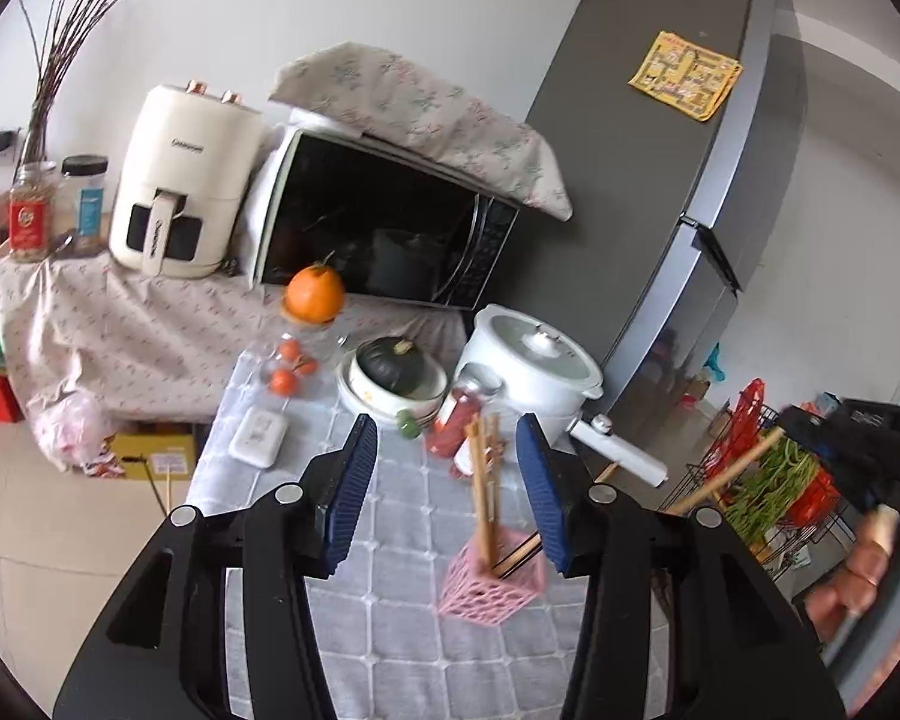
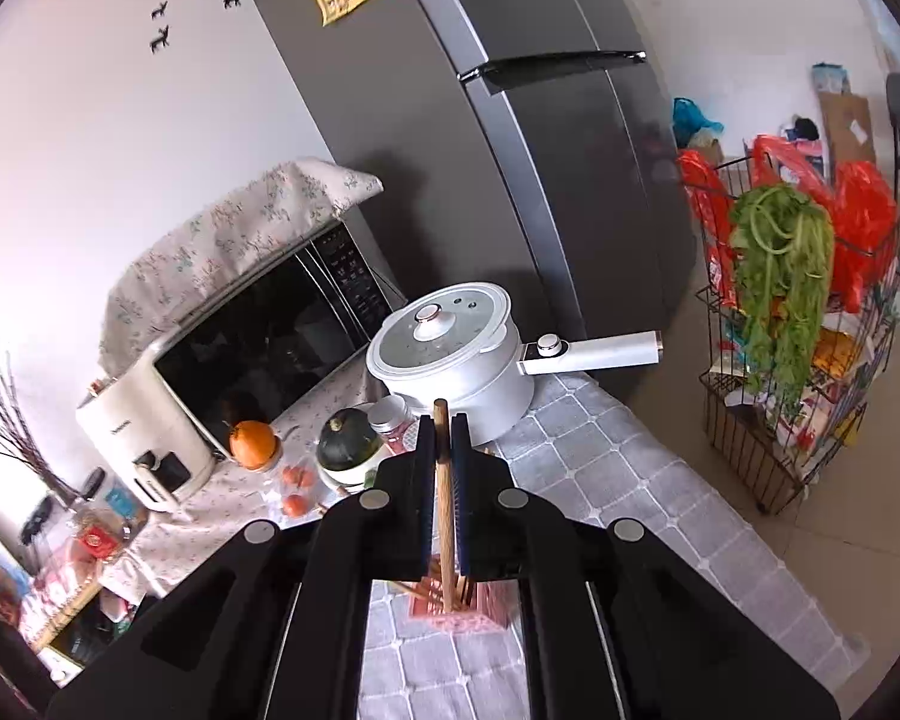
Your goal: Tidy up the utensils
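Note:
A pink lattice utensil holder [image 1: 491,579] stands on the quilted grey tablecloth [image 1: 402,630] with several wooden chopsticks [image 1: 485,480] in it. My left gripper [image 1: 447,450] is open and empty, its blue pads above and to either side of the holder. My right gripper [image 2: 443,438] is shut on a wooden chopstick [image 2: 445,516], held upright with its lower end at the holder [image 2: 450,603], which is mostly hidden behind the fingers. The right gripper also shows at the right edge of the left wrist view [image 1: 810,432], holding the chopstick [image 1: 726,474].
A white electric pot [image 1: 528,366] with a long handle, a red jar [image 1: 459,420], a bowl with a green squash [image 1: 390,372], oranges [image 1: 315,294] and a white box [image 1: 259,435] stand behind the holder. A microwave [image 1: 378,228], an air fryer [image 1: 180,186], a fridge [image 1: 660,168] and a wire rack [image 2: 810,360] stand around.

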